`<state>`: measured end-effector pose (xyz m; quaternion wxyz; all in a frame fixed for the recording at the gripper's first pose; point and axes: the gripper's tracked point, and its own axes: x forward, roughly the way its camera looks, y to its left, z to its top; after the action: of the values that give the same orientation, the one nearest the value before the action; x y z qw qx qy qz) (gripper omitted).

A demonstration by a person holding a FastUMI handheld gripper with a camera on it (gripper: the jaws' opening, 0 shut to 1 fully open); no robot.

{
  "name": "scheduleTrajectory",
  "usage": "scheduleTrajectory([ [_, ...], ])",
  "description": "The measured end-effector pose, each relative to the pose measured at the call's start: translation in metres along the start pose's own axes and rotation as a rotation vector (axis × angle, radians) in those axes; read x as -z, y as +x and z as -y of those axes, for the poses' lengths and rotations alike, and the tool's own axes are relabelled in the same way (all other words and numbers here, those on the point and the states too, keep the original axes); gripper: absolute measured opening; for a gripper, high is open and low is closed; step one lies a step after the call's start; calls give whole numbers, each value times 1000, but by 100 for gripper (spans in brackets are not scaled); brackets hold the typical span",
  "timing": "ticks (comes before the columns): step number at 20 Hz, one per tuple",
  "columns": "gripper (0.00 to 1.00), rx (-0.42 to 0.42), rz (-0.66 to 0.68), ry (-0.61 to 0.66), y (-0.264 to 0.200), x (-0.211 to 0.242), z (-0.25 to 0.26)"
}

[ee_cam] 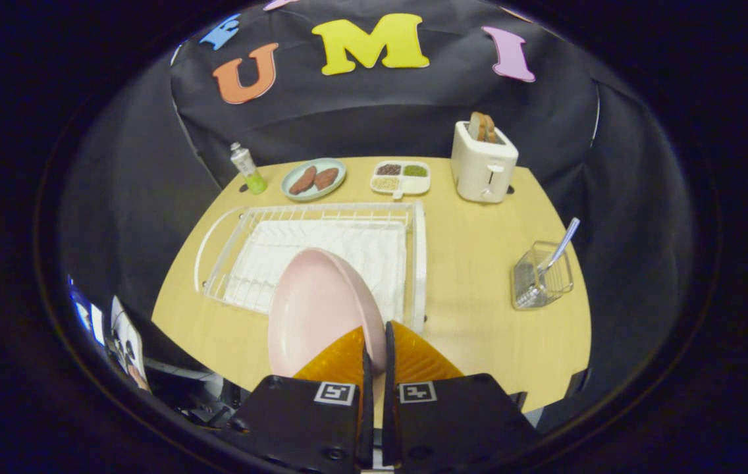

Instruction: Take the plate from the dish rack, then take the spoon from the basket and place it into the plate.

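A pink plate [318,309] stands on edge, lifted in front of the white wire dish rack [321,253]. My gripper [374,339] is shut on the plate's rim, one finger on each side of it. The rack holds a white mat and lies on the wooden table just beyond the fingers. To the right of the rack a clear wire basket [540,276] stands on the table with a spoon [560,247] leaning out of it, handle up.
At the table's back stand a green bottle [247,169], a plate with two brown patties [313,178], a divided dish of grains [401,178] and a white toaster [483,162] with bread in it. Bare wooden tabletop [473,276] lies between rack and basket.
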<state>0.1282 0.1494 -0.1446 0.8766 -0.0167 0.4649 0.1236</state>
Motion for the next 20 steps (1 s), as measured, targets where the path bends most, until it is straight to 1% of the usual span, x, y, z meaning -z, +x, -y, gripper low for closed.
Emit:
scheduleTrajectory([
  [5, 11, -38, 5, 31, 29, 57, -3],
  [7, 11, -33, -3, 27, 40, 72, 0],
  [9, 11, -24, -3, 48, 49, 79, 4],
  [11, 11, -38, 2, 65, 60, 83, 5],
  [14, 11, -88, -8, 93, 71, 97, 10],
  [17, 15, -124, -47, 135, 88, 111, 25],
  [19, 17, -161, -69, 179, 96, 116, 28],
  [20, 17, -165, -73, 191, 97, 118, 30],
])
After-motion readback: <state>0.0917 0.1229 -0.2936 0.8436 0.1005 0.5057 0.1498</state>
